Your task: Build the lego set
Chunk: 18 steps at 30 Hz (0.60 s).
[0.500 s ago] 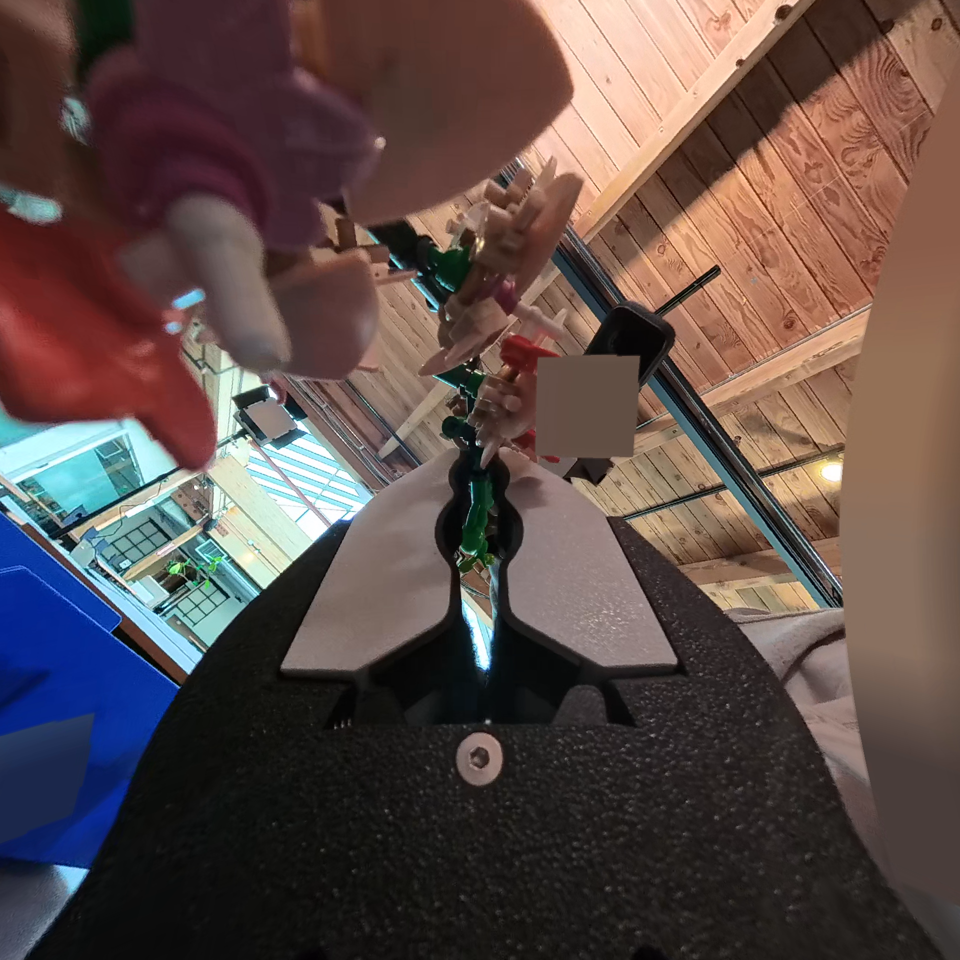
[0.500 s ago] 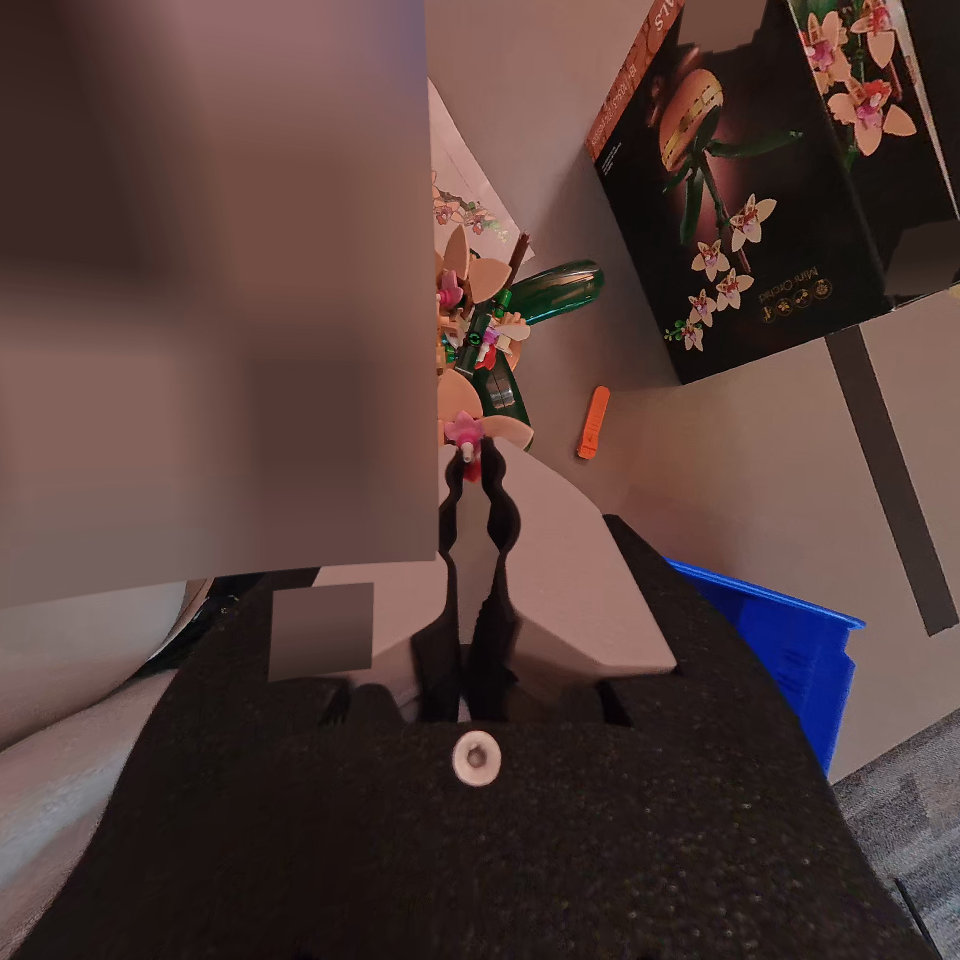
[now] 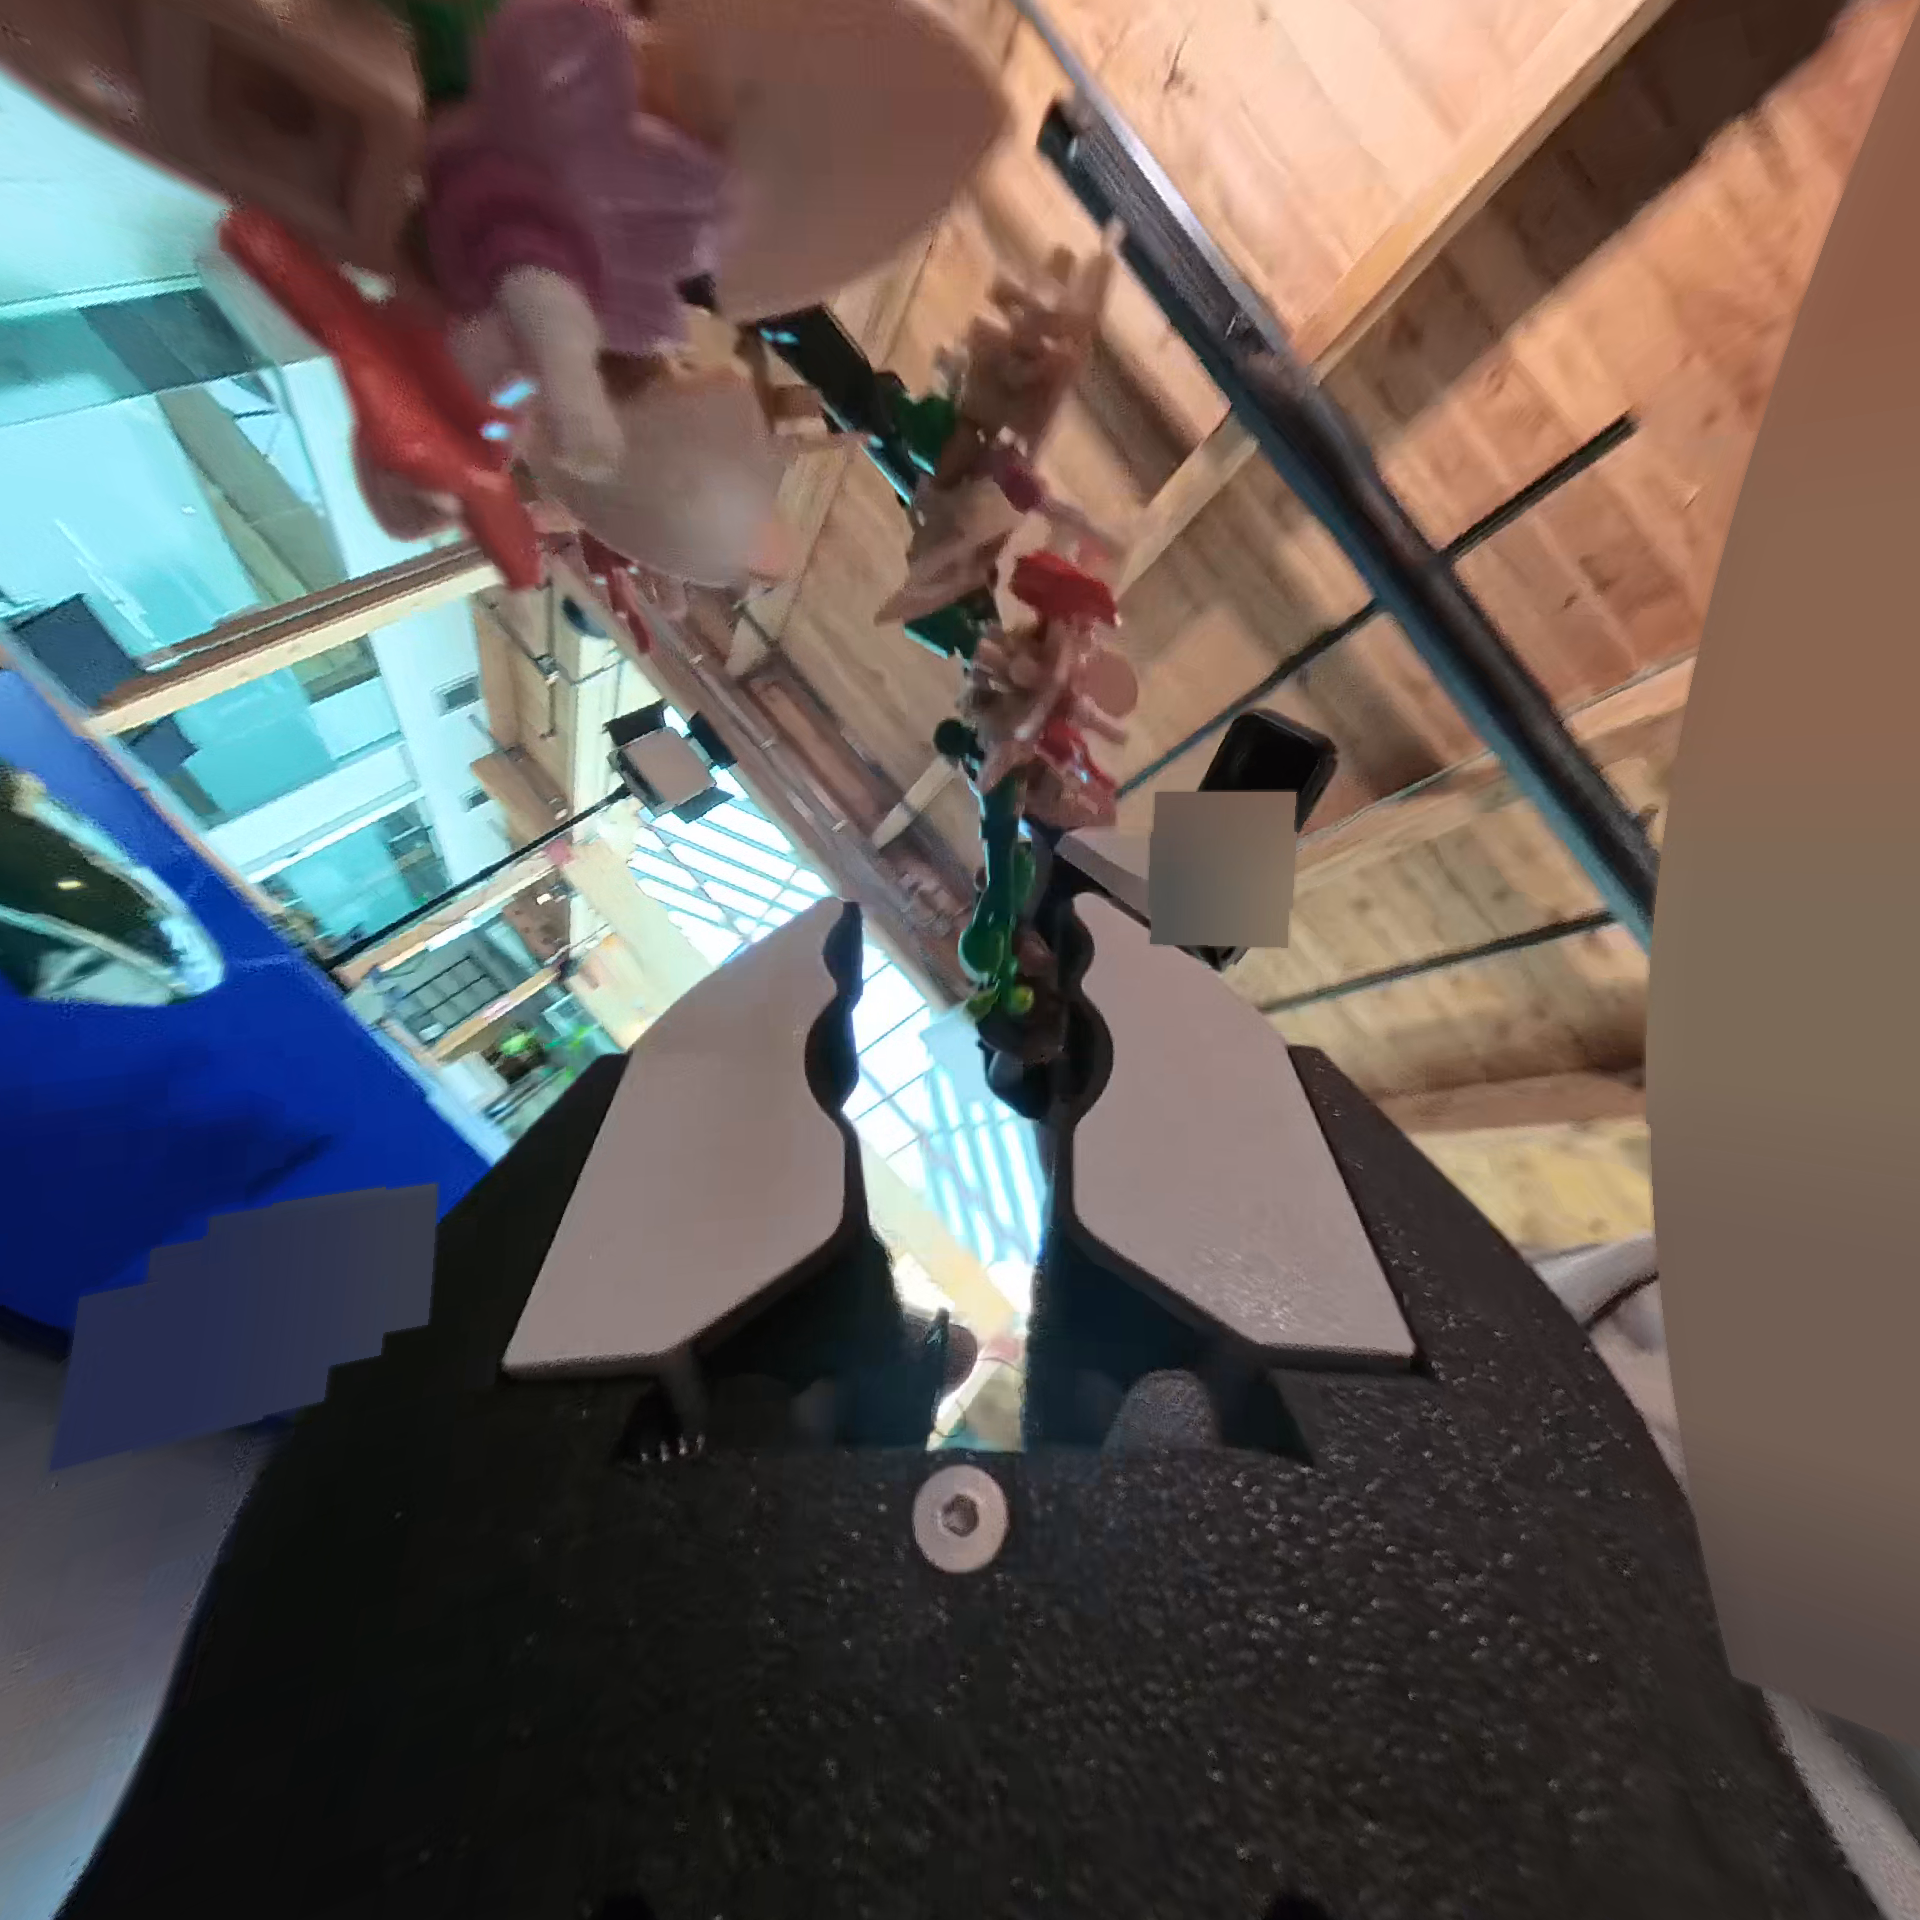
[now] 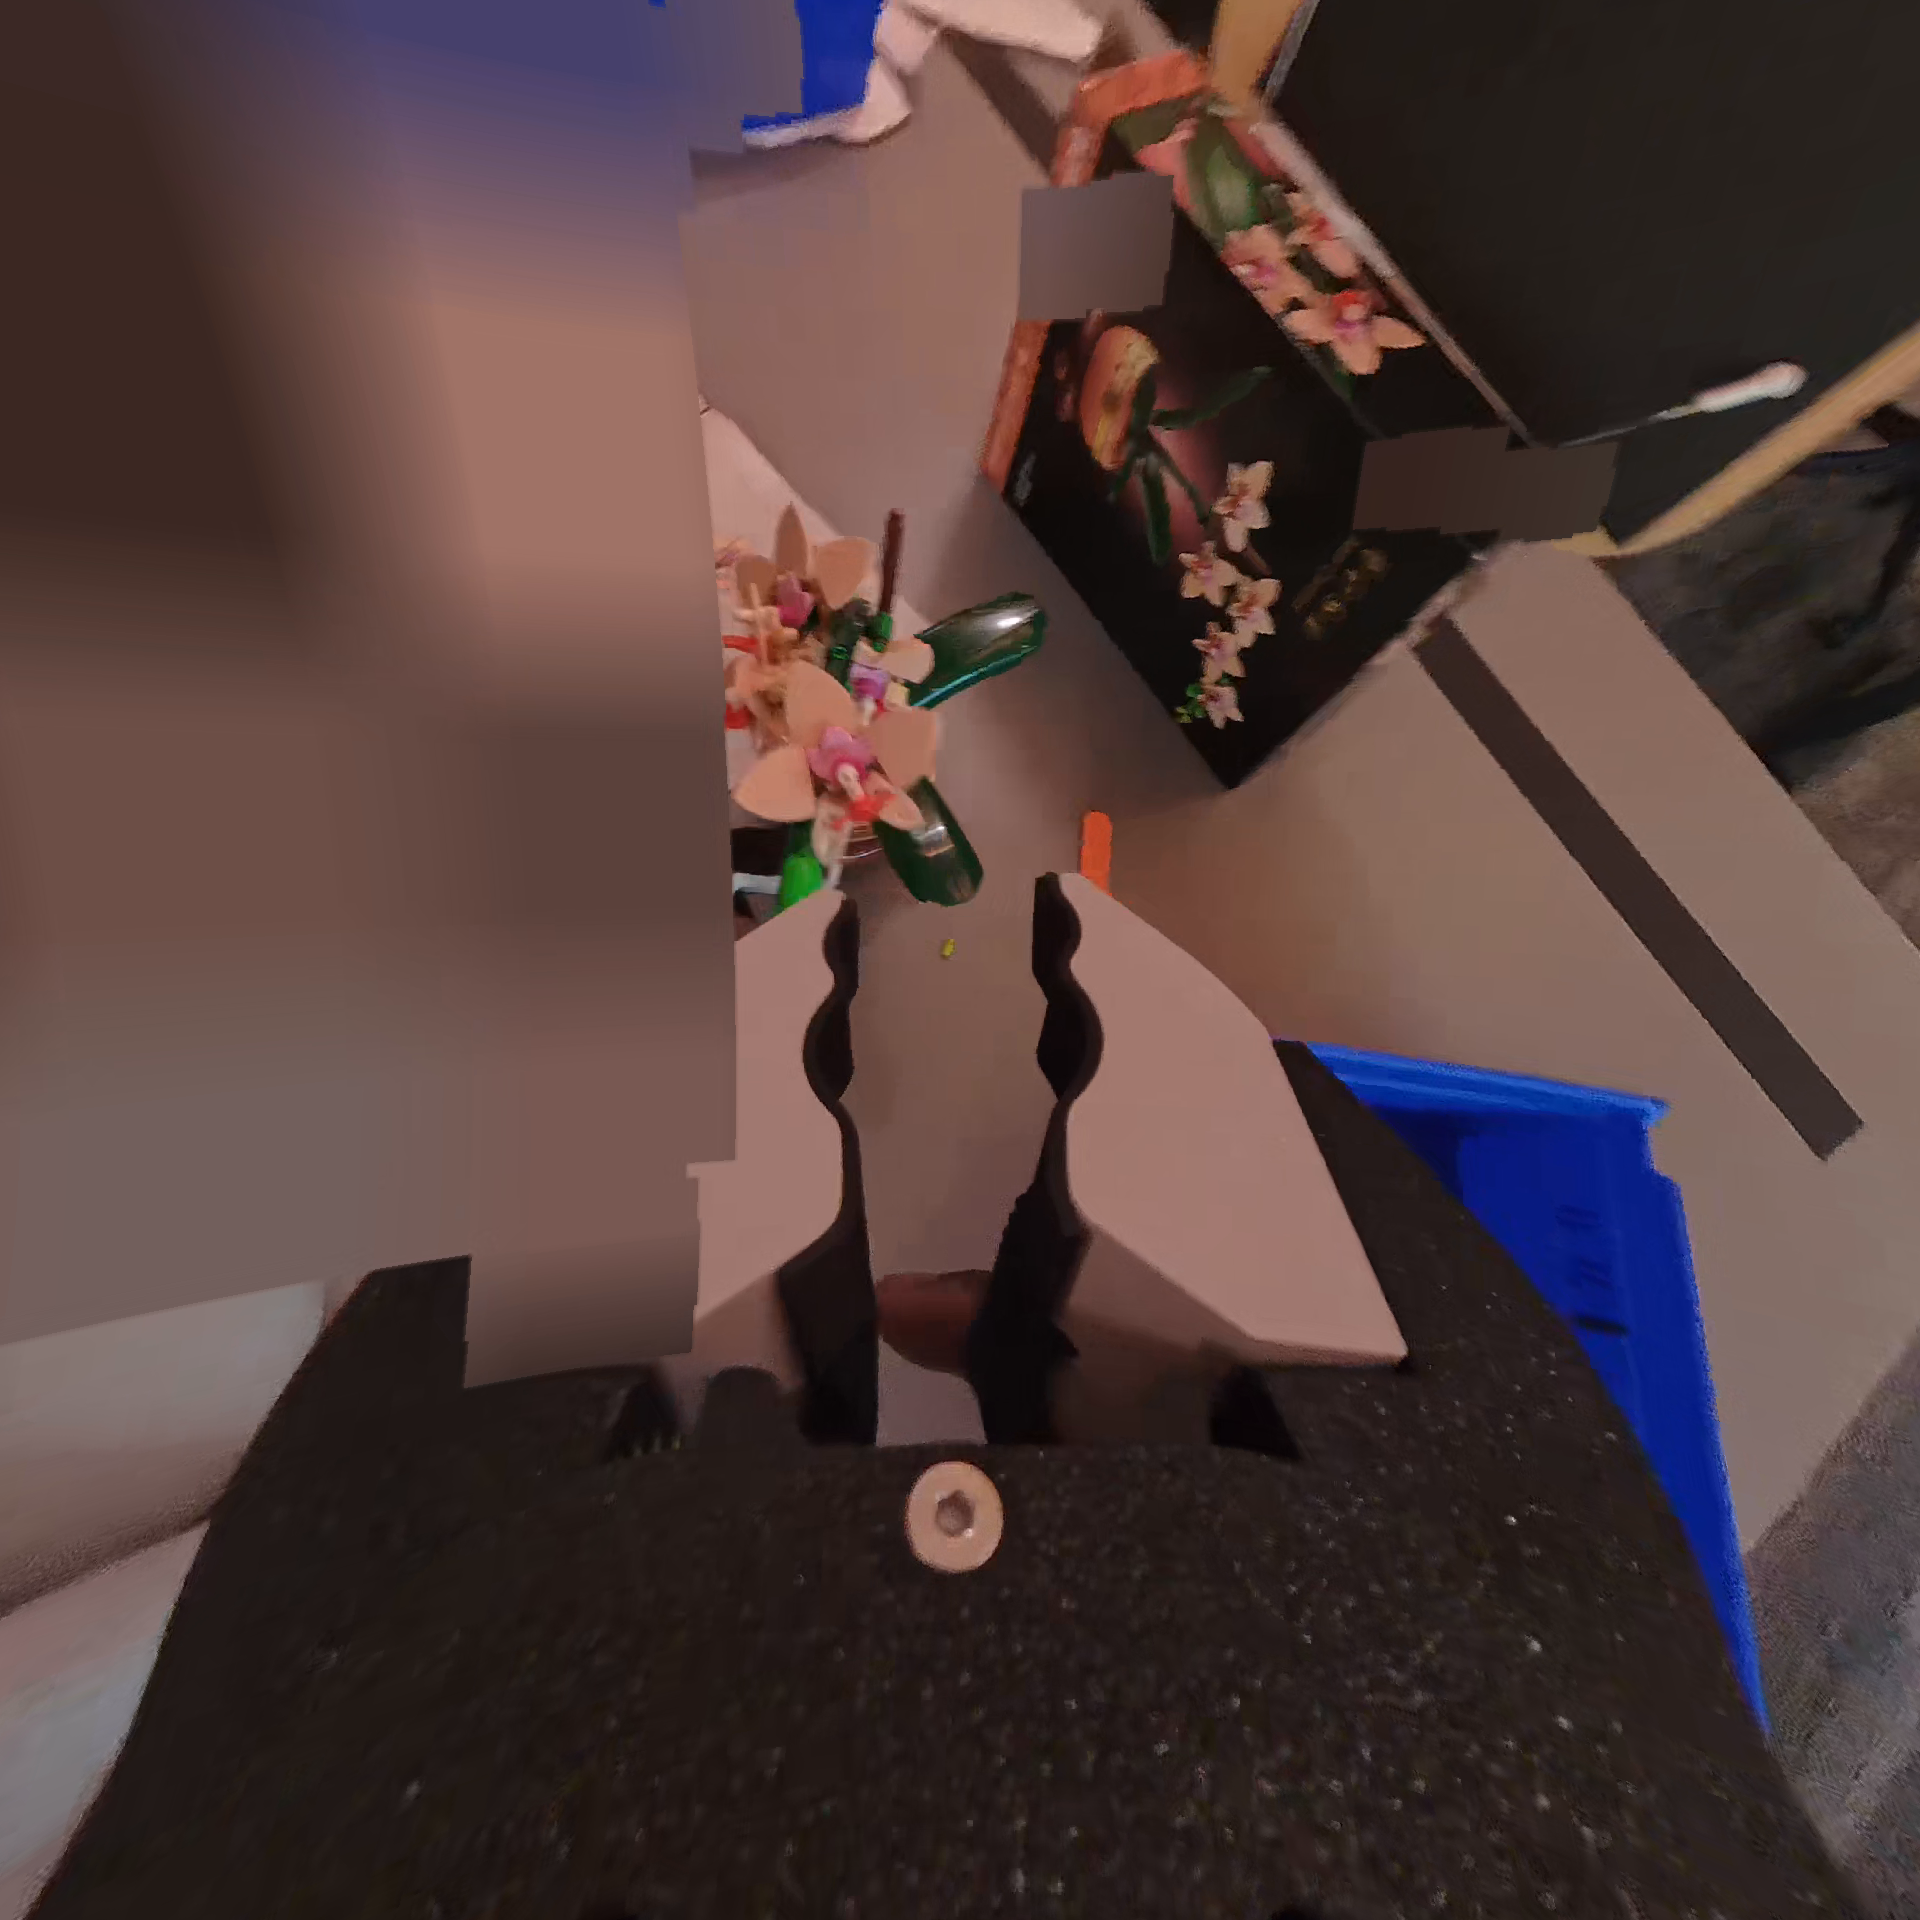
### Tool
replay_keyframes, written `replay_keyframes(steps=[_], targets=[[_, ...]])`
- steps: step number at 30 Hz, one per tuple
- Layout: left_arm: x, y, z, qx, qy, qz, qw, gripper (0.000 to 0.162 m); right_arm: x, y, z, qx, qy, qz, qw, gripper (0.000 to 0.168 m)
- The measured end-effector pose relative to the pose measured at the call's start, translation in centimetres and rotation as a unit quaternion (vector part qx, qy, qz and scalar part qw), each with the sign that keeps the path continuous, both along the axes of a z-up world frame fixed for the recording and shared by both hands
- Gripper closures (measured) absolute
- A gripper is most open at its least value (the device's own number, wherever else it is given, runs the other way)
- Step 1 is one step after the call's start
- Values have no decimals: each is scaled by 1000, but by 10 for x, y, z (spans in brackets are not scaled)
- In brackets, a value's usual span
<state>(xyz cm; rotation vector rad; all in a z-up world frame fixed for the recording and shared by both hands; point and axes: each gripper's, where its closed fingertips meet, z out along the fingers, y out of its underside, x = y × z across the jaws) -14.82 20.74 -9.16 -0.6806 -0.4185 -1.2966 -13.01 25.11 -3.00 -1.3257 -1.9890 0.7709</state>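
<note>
The lego orchid model shows in the left wrist view as a green stem (image 3: 995,883) with tan, pink and red flowers, one blurred flower (image 3: 561,239) very close to the lens. My left gripper (image 3: 958,912) is open; the stem stands in the gap against the right-hand finger (image 3: 1195,1122). In the right wrist view the orchid (image 4: 831,717) stands on the grey table (image 4: 1351,883), with dark green leaves (image 4: 977,634). My right gripper (image 4: 948,902) is open and empty, just short of the flowers. A large blurred patch hides the left side of that view.
The black set box (image 4: 1195,582) lies at the back right. An orange brick separator (image 4: 1094,836) and a tiny yellow-green piece (image 4: 947,947) lie near my right fingertips. A blue bin (image 4: 1558,1195) sits at the right and also shows in the left wrist view (image 3: 156,1039).
My left gripper was shut on the green stem and has opened. My right gripper was closed at a flower and has opened and drawn back from it.
</note>
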Motion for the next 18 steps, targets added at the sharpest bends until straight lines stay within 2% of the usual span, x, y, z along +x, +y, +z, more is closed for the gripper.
replay_keyframes(steps=[1,3,4,8,11,13,15,18], targets=[[3,-4,-5,-14,24,5,1000,124,9,8,1,1,24,-26,999,135],[4,-15,-18,-45,68,25,996,119,32,24,-7,9,80,-81,993,139],[2,-21,-21,-55,89,46,993,118,44,29,-23,-4,100,-106,989,143],[-2,-39,-30,-118,234,128,957,119,49,9,-143,-169,77,-137,973,145],[-5,-59,-41,-167,333,181,910,122,11,7,-202,-146,63,-131,979,147],[-13,-78,-52,-197,378,212,880,124,-19,12,-217,-112,57,-123,984,148],[-21,-98,-61,-219,399,233,859,124,-43,14,-230,-115,39,-117,986,149],[-28,-120,-67,-218,408,248,851,127,-66,18,-245,-114,7,-113,987,155]])
